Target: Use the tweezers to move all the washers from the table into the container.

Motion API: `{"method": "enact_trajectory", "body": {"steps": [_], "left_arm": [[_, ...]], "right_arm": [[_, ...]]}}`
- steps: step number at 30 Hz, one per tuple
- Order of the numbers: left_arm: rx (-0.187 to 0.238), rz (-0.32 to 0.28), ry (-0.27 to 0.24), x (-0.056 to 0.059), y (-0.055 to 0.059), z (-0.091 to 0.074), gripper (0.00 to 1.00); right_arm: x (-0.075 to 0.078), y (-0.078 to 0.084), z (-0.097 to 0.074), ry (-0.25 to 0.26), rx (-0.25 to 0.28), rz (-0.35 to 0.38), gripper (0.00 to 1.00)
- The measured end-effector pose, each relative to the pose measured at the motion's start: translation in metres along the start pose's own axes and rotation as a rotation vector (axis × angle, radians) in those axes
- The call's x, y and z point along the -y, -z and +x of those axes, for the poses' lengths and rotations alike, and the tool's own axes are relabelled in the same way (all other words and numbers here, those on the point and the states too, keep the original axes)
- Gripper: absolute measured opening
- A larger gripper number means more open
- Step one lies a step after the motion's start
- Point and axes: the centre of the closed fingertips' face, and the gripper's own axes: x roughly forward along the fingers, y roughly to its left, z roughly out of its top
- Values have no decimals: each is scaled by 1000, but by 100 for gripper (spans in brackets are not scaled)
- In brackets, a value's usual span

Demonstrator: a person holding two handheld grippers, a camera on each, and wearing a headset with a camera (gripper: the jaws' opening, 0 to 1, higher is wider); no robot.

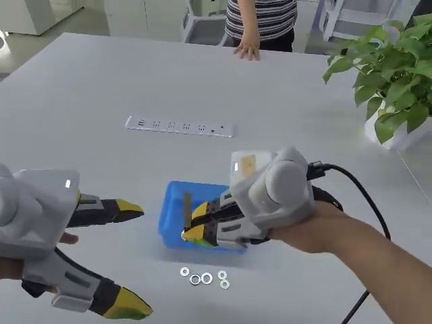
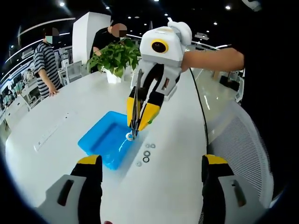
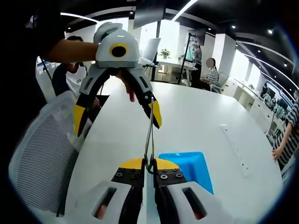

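A shallow blue container (image 1: 177,201) sits mid-table, and several small washers (image 1: 205,277) lie on the white table just in front of it. My right gripper (image 1: 194,229) is shut on the tweezers (image 1: 187,210). Their tips pinch one washer (image 2: 129,136) above the container's (image 2: 105,137) near rim. In the right gripper view the tweezers (image 3: 149,126) rise from the closed jaws of the right gripper (image 3: 145,164), with the container (image 3: 187,168) to the right. My left gripper (image 1: 131,260) is open and holds nothing, to the left of the container.
A white power strip (image 1: 179,126) lies beyond the container. A potted plant (image 1: 395,74) stands at the far right edge. A person's hand (image 1: 248,48) rests on the far table edge. The right gripper's black cable (image 1: 361,199) trails to the right.
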Motion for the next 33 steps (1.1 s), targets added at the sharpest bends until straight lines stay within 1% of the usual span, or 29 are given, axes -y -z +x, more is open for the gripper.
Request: {"method": "enact_trajectory", "body": {"steps": [4, 11, 13, 16, 25, 33], "left_arm": [[10, -6, 2, 0, -2, -1, 96], [22, -13, -7, -4, -2, -4, 99], [23, -12, -9, -5, -1, -5, 99], [28, -16, -10, -7, -2, -6, 99], [30, -28, -22, -15, 1, -9, 99], [31, -38, -26, -22, 3, -10, 99]], "right_arm": [[13, 0, 0, 11, 6, -12, 7], [29, 3, 3, 23, 14, -28, 7], [34, 6, 5, 29, 9, -49, 7], [38, 9, 8, 21, 15, -47, 7], [55, 28, 19, 24, -7, -48, 7], [63, 49, 31, 4, -28, -50, 7]]}}
